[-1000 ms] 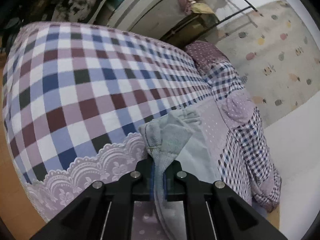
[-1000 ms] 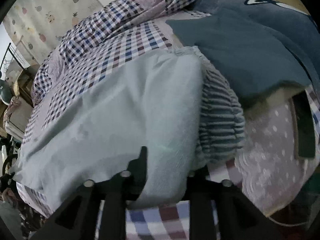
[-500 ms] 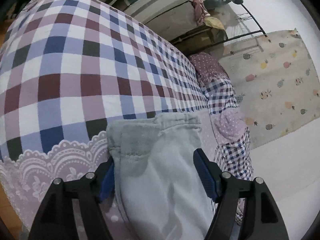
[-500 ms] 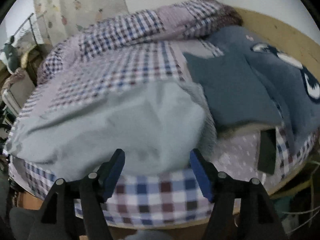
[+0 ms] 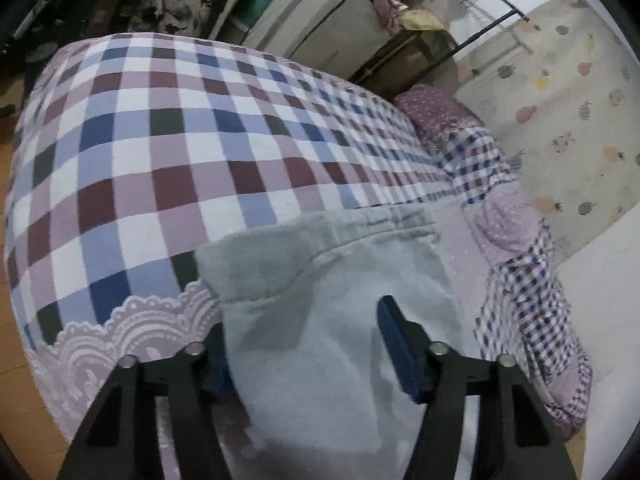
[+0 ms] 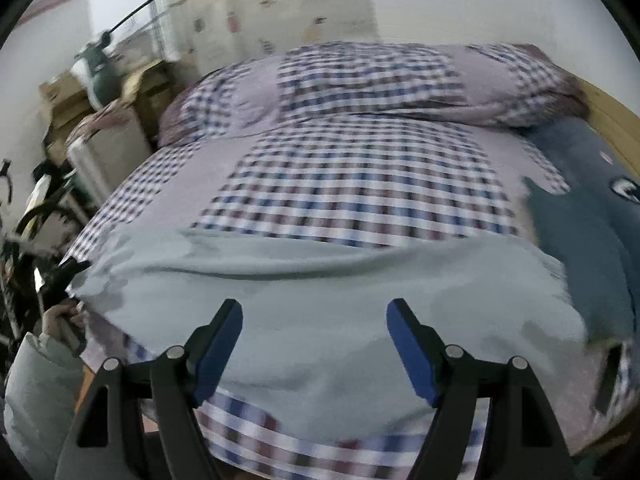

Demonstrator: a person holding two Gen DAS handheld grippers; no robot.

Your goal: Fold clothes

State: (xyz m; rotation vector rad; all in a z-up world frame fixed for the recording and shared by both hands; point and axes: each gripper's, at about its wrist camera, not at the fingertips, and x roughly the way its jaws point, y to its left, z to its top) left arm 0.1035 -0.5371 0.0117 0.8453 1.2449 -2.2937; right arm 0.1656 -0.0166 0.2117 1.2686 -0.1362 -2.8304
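I'm holding both grippers spread wide, pinching nothing. Left gripper [image 5: 304,344] is hovering over one end of the pale green garment [image 5: 320,320], blue pads either side of the cloth, not gripping it. Right gripper [image 6: 316,348] is hanging above the garment's long near edge [image 6: 320,320], jaws apart too. The garment is lying stretched across the near side of the checked bedspread [image 5: 180,152], laid out as a long flat band, hem seam showing at the left end. Looks like one lengthwise fold is already in, though I can't tell the layers for sure. Surface is mostly smooth, with a shallow crease running along the far edge. What's left, as I'm judging it: regrip the ends, fold across into a compact stack. A dark blue plush toy [image 6: 592,232] is sitting just beside the garment's right end.
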